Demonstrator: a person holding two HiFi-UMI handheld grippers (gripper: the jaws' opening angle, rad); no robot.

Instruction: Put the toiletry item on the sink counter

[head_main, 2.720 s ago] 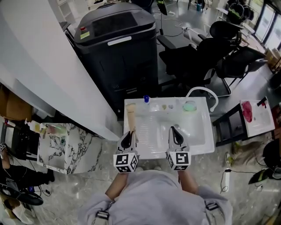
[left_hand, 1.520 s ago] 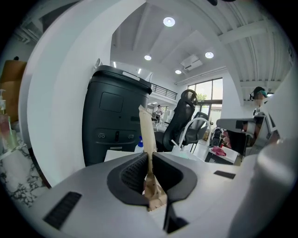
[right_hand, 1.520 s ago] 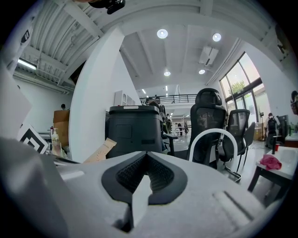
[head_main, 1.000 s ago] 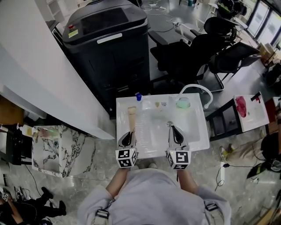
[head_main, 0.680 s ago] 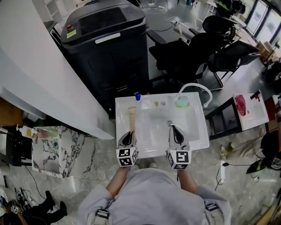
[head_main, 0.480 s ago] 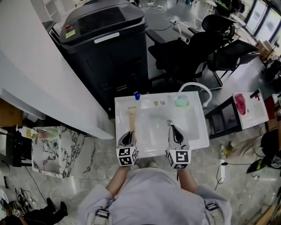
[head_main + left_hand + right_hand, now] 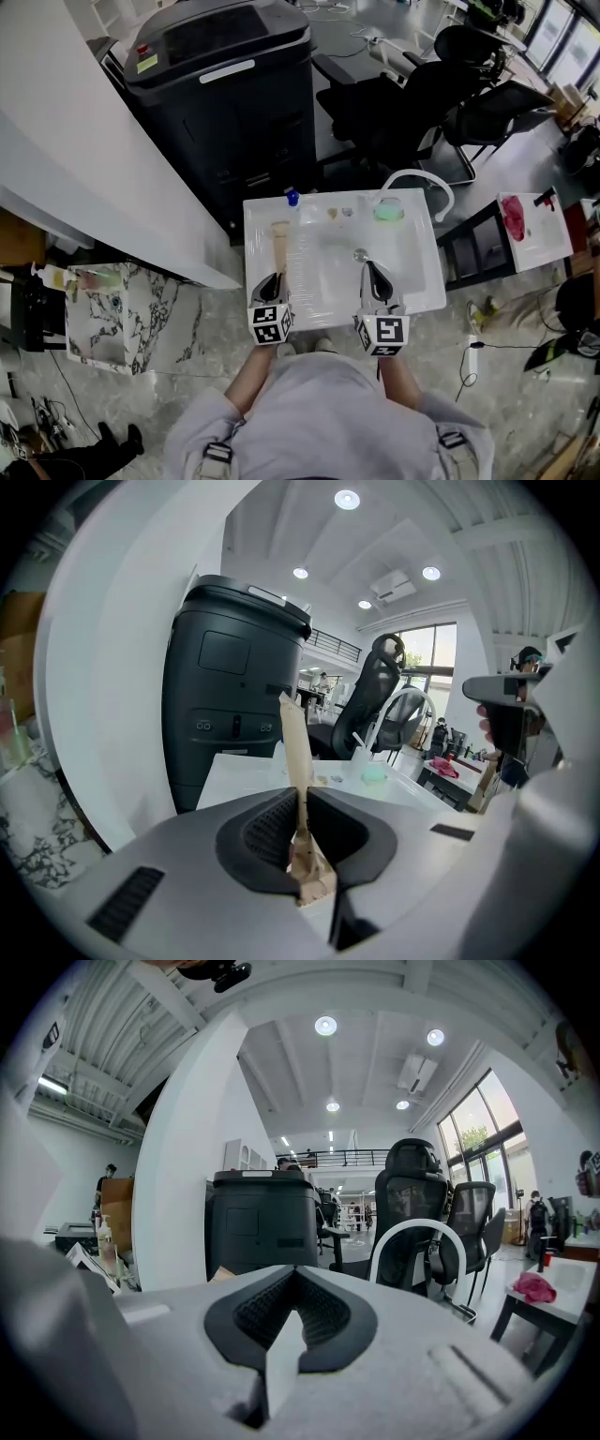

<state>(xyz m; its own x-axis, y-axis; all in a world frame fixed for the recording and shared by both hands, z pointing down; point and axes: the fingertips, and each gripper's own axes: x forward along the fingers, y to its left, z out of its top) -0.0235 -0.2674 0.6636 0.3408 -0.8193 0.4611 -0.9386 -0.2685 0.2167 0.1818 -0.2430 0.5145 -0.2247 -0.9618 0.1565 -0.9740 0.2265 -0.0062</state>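
Left hand-held gripper (image 7: 275,281): jaws clamped on the end of 1 tan toiletry tube (image 7: 279,246), held over the bench (image 7: 417,281) along its left edge, tip toward the back. Right hand-held gripper (image 7: 368,274): jaws together, empty, near the front edge.

Sink counter (image 7: 427,274) centre, big machine (image 7: 225,84) behind (back-L), chairs (image 7: 422,103) back-R, side table (image 7: 98,314) to L.

Grey marble floor (image 7: 141,380), curved white wall (image 7: 56,122), black office chairs (image 7: 417,103) — ceiling spotlights (image 7: 347,499) lit.
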